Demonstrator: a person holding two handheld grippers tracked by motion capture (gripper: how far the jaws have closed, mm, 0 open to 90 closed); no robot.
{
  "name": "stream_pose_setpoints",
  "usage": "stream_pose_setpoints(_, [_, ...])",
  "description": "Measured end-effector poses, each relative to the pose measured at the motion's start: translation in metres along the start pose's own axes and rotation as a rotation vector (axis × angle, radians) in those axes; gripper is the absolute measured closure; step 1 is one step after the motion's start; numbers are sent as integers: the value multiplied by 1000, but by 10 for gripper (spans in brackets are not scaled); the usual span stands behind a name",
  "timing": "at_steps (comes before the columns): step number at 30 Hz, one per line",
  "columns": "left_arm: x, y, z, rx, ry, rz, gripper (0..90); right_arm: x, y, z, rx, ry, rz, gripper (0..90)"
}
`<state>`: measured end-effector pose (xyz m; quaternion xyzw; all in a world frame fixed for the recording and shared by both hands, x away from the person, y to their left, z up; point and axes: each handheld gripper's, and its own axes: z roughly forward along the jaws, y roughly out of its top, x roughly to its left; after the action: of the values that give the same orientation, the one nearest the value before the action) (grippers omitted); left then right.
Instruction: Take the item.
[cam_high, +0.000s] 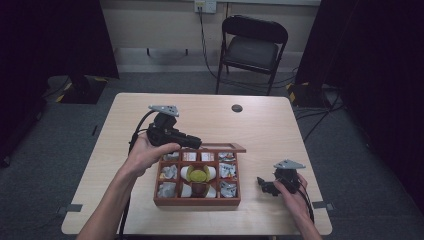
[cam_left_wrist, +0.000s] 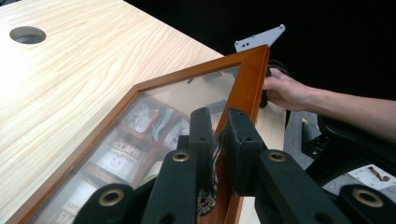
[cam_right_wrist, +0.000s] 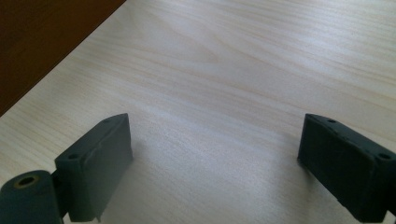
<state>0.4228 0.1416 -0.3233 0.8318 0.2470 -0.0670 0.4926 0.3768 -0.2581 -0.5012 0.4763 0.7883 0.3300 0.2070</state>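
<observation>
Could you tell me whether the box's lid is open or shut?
Open: the left gripper grips the glass lid's frame, raised above the box.

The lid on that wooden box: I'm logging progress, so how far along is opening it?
Done: the left gripper has clamped the lid's wooden frame, and the lid stands raised off the box, so the sachets and cups inside show from above. In hand: swinging it further back, probably. Left: nothing has been taken out yet, and the right gripper rests open on the table, beside the box.
</observation>
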Motion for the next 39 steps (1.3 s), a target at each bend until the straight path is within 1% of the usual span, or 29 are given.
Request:
stream_pose_setpoints(1, [0, 0, 0, 2, -3, 1, 816, 0, 0, 0, -1, 1, 6, 96])
stream_pose_setpoints(3, [1, 0, 0, -1, -2, 2, 816, 1, 0, -3, -4, 3, 12, 161])
stream_pose_setpoints(5, [0, 1, 0, 0, -1, 2, 816, 1, 1, -5, -15, 12, 23, 137])
stream_pose_setpoints(6, [1, 1, 0, -2, -1, 4, 817, 1, 1, -6, -22, 16, 27, 150])
stream_pose_setpoints(8, [1, 1, -1, -3, 1, 2, 817, 1, 3, -11, -46, 14, 25, 147])
stream_pose_setpoints(10, [1, 1, -1, -7, 1, -3, 816, 3, 5, -16, -67, 28, 38, 146])
stream_pose_setpoints(12, [2, 1, -1, -14, 1, -5, 816, 5, 6, -21, -78, 55, 43, 147])
stream_pose_setpoints(13, [2, 1, -1, -15, 3, -5, 816, 7, 7, -23, -84, 70, 37, 147])
stream_pose_setpoints(14, [2, 1, -1, -15, 2, -5, 816, 8, 8, -25, -90, 75, 28, 156])
stream_pose_setpoints(15, [2, 2, -1, -14, 3, -3, 816, 10, 10, -28, -102, 94, 20, 169])
stream_pose_setpoints(17, [2, 2, -1, -11, 1, -3, 816, 13, 12, -31, -119, 123, 26, 180])
stream_pose_setpoints(18, [3, 2, -1, -11, 1, -2, 817, 14, 13, -33, -133, 146, 31, 200])
stream_pose_setpoints(23, [3, 3, -2, -10, 1, -1, 817, 23, 20, -40, -177, 200, 16, 249])
stream_pose_setpoints(25, [3, 3, -1, -10, 3, -1, 817, 29, 24, -42, -192, 220, 3, 270])
stream_pose_setpoints(28, [2, 3, -1, -10, 4, -3, 816, 41, 28, -44, -204, 253, -33, 297])
stream_pose_setpoints(32, [3, 4, -2, -5, 3, -2, 817, 57, 34, -45, -210, 315, -68, 340])
stream_pose_setpoints(35, [3, 6, -2, -4, 5, -1, 817, 67, 37, -44, -211, 349, -88, 360])
stream_pose_setpoints(39, [4, 6, -2, -1, 3, -4, 817, 81, 41, -41, -195, 388, -127, 373])
